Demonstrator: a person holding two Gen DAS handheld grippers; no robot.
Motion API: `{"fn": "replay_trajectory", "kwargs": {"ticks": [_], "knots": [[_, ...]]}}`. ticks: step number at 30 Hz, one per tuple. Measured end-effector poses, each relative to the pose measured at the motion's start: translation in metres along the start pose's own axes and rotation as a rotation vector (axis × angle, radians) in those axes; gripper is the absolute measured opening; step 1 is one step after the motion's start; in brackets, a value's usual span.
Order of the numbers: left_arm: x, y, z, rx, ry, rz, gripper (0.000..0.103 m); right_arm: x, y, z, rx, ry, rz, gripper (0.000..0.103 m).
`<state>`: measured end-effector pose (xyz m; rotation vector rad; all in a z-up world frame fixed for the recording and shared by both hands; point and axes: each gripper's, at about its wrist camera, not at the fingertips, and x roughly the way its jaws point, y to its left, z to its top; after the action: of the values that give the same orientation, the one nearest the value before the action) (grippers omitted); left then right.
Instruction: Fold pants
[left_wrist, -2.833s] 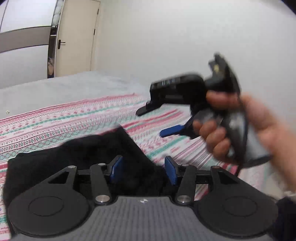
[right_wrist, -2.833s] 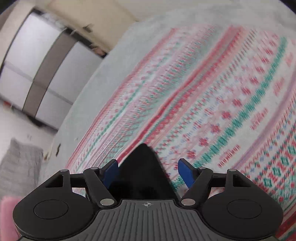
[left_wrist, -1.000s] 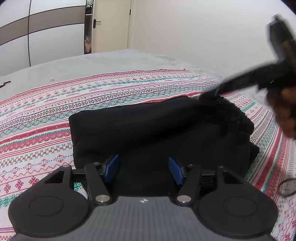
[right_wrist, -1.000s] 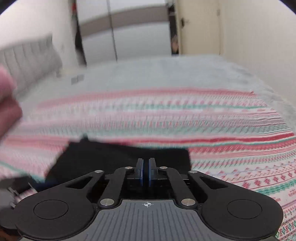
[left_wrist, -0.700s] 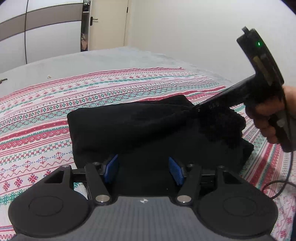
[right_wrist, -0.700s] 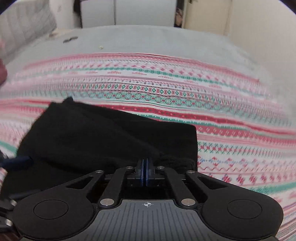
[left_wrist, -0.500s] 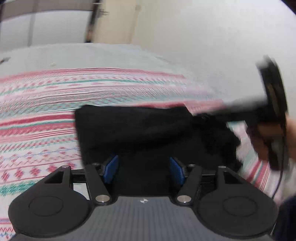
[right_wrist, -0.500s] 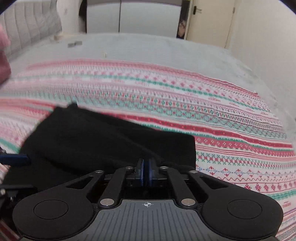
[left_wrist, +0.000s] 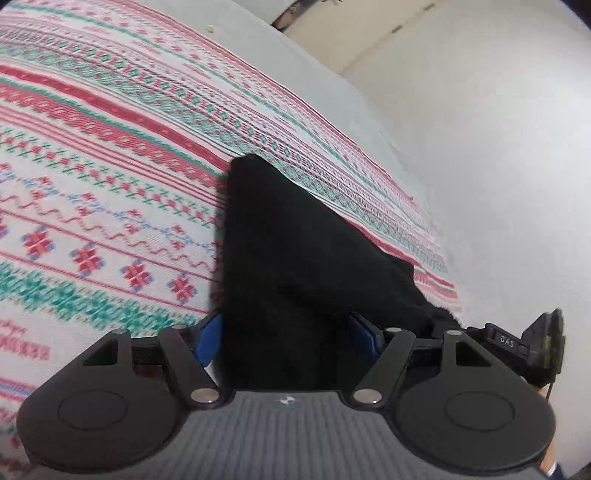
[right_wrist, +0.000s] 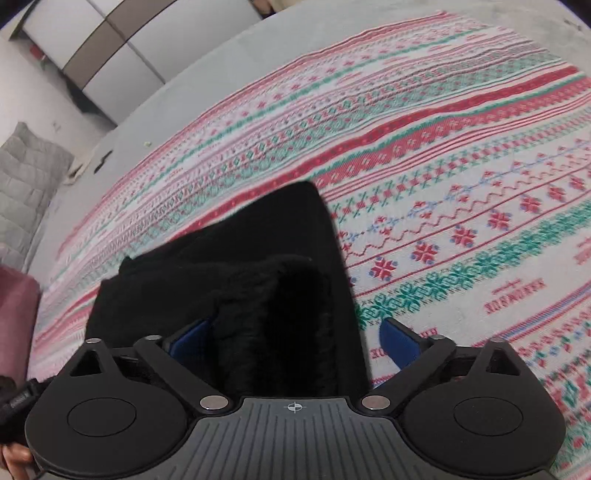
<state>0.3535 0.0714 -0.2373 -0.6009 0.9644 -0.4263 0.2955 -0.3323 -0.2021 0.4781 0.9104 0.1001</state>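
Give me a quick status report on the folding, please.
Left gripper and right gripper: jaws opening, astride the cloth, not gripping. Black pants folded on the patterned blanket. Nothing in the way.

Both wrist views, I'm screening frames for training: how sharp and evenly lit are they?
Left wrist: pants are featureless black, blanket pattern smeared by motion, strong fisheye bending. Right wrist: blanket stripes soft, blurrier toward the edges; pants show faint fuzzy texture; light is flat, without glare.

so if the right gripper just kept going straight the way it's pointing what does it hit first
Most likely the folded black pants, lying between the opening jaws of the right gripper; the patterned blanket lies beneath. Depth is unclear.
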Motion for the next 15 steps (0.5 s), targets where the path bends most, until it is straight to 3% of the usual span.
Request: {"fn": "replay_trajectory", "kwargs": {"ticks": [2,3,4,5,7,10,12,15], "knots": [[0.004,-0.003,-0.001,0.037,-0.016,0.011,0.085,0.005,0.005,-0.002,-0.067,-0.017,0.004,0.100],[0.003,-0.005,-0.001,0.048,-0.027,0.027,0.078,0.006,0.006,-0.001,-0.069,-0.021,0.010,0.094],[0.003,-0.006,-0.002,0.063,-0.038,0.046,0.067,0.005,0.006,0.000,-0.058,-0.022,0.029,0.076],[0.001,-0.006,-0.002,0.073,-0.056,0.046,0.058,0.004,0.008,0.002,-0.043,-0.022,0.041,0.071],[-0.004,-0.009,-0.002,0.084,-0.089,0.044,0.055,-0.002,0.023,0.001,-0.065,-0.043,0.009,0.051],[-0.013,-0.019,0.001,0.112,-0.116,0.078,0.053,-0.009,0.042,-0.002,-0.103,-0.101,-0.024,0.039],[-0.023,-0.023,0.008,0.098,-0.140,0.072,0.053,-0.016,0.053,-0.001,-0.116,-0.150,-0.002,0.035],[-0.052,-0.025,0.025,0.129,-0.237,0.096,0.053,-0.022,0.071,0.002,-0.156,-0.222,0.068,0.034]]}}
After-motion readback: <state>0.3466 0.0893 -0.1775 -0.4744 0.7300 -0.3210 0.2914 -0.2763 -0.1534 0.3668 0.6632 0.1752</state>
